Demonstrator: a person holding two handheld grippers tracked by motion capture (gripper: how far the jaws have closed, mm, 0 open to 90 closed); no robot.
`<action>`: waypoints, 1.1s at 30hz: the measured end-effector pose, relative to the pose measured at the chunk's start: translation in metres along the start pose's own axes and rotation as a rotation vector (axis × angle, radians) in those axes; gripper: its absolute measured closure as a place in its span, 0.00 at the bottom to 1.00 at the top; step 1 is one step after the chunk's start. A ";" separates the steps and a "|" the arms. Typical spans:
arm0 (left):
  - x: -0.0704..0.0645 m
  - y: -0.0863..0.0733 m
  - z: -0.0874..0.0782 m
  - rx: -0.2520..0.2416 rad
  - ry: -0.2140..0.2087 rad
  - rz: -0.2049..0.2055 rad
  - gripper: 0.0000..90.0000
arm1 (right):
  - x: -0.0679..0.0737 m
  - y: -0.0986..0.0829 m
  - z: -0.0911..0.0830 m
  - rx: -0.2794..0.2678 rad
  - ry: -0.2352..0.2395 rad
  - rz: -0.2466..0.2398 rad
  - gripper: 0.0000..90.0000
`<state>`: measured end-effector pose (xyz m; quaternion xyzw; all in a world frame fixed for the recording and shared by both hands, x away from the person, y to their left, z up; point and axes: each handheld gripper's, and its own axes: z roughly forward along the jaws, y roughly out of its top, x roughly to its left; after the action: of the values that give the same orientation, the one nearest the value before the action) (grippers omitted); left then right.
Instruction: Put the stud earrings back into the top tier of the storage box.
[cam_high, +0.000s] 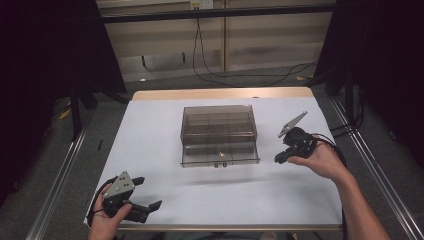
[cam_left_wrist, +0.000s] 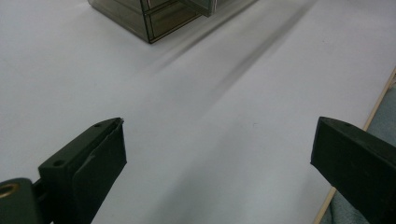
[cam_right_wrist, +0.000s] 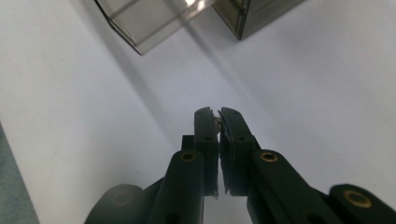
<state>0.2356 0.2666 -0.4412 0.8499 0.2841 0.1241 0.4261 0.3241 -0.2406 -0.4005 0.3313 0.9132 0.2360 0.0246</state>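
A clear, smoke-tinted plastic organizer box stands in the middle of the counter, which is covered with a smooth white sheet. The box is rectangular, with thin walls that divide it into small compartments, and its hinged lid lies open toward the person. In one compartment near the front I can see a few tiny objects, too small to name.

The right gripper is held just to the right of the box, near its front corner but not touching it. Its black, matte fingers are pressed nearly together, and in the right gripper view a very small, pale, shiny piece sits pinched between the tips. What this piece is, I cannot tell. In the same view the transparent edge of the lid and one darker corner of the box are at the top, well ahead of the tips.

The left gripper is low at the front left corner of the counter, well apart from the box. Its fingers are spread wide with only bare white sheet between them. A grey three-cornered plate sits on top of it.

Nothing lies between either gripper and the box. Behind the counter, black cables hang down and run over the floor.
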 end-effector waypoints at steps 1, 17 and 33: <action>0.000 0.000 0.000 -0.001 0.000 -0.001 0.04 | 0.000 0.001 -0.002 -0.007 0.003 -0.003 0.97; 0.000 0.000 0.000 0.000 0.002 0.001 0.04 | 0.014 0.020 -0.023 -0.076 0.007 -0.057 0.97; 0.000 0.000 0.000 0.000 0.002 0.001 0.04 | 0.025 0.046 -0.029 -0.109 0.014 -0.128 0.97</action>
<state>0.2356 0.2669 -0.4413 0.8500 0.2839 0.1252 0.4257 0.3258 -0.2063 -0.3516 0.2685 0.9185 0.2856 0.0511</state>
